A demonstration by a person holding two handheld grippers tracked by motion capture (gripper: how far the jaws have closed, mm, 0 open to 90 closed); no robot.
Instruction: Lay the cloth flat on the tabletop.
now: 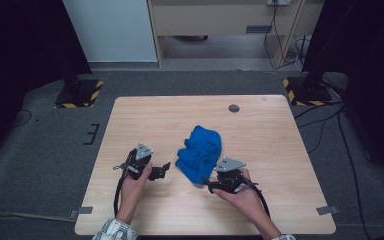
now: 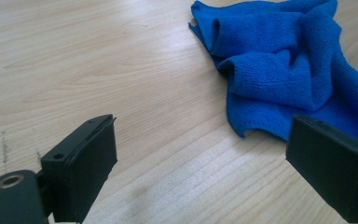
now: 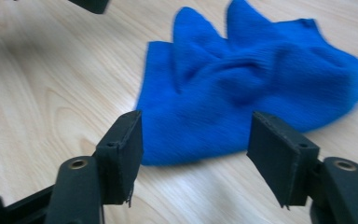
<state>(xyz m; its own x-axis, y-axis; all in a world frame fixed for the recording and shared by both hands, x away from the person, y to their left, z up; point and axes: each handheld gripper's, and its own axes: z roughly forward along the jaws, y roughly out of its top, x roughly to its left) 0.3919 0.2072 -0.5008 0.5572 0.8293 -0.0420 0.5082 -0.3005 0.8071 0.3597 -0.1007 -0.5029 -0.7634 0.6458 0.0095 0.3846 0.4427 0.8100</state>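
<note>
1. A crumpled blue cloth [image 1: 200, 152] lies just past the centre of the wooden worktop [image 1: 130, 115], between the two grippers.
2. The left gripper [image 1: 164, 169], at the cloth's 9 o'clock, has its jaws spread, empty; its view shows folds [image 2: 279, 70].
3. The right gripper [image 1: 209, 184], at 5 o'clock, jaws spread, sits near the cloth's blurred hem [image 3: 191, 158].
4. Bare wood lies toward 12 o'clock.
</note>
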